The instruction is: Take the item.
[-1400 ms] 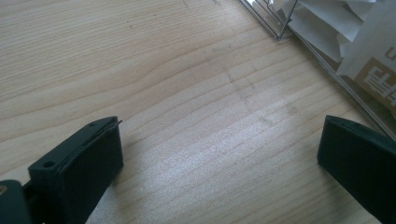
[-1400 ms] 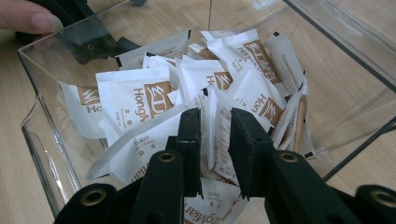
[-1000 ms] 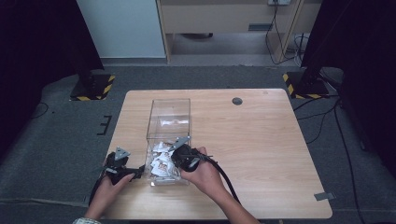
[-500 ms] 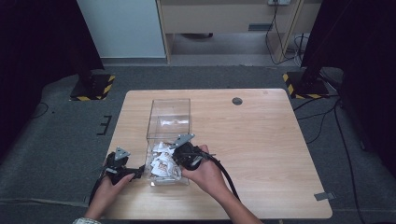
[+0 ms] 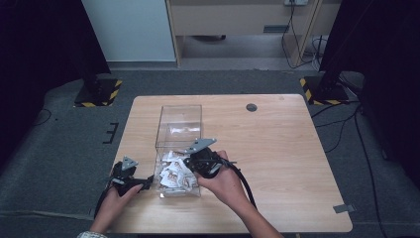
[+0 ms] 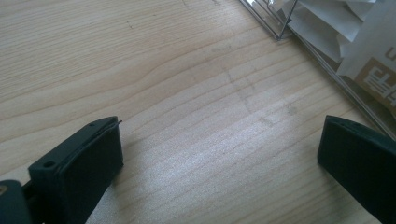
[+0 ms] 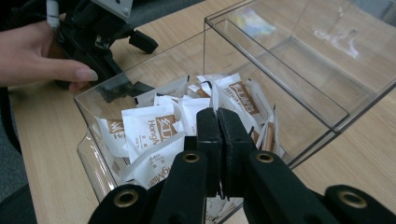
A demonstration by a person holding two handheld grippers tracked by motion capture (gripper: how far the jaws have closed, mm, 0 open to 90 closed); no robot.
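A clear plastic box lies on the wooden table, and its near end is packed with several white and brown sachets. My right gripper hovers over the box's near right corner, just above the sachets. In the right gripper view its jaws are pressed together and I see nothing between them. My left gripper rests low at the table's left edge, just outside the box wall. Its jaws stand wide apart over bare wood, with the box wall at the upper right.
The far half of the box holds no sachets. A small dark round cap sits in the tabletop at the back right. Black stands and cables are on the floor around the table.
My right gripper has shifted slightly to the right and up over the sachets. The left gripper has stayed in place.
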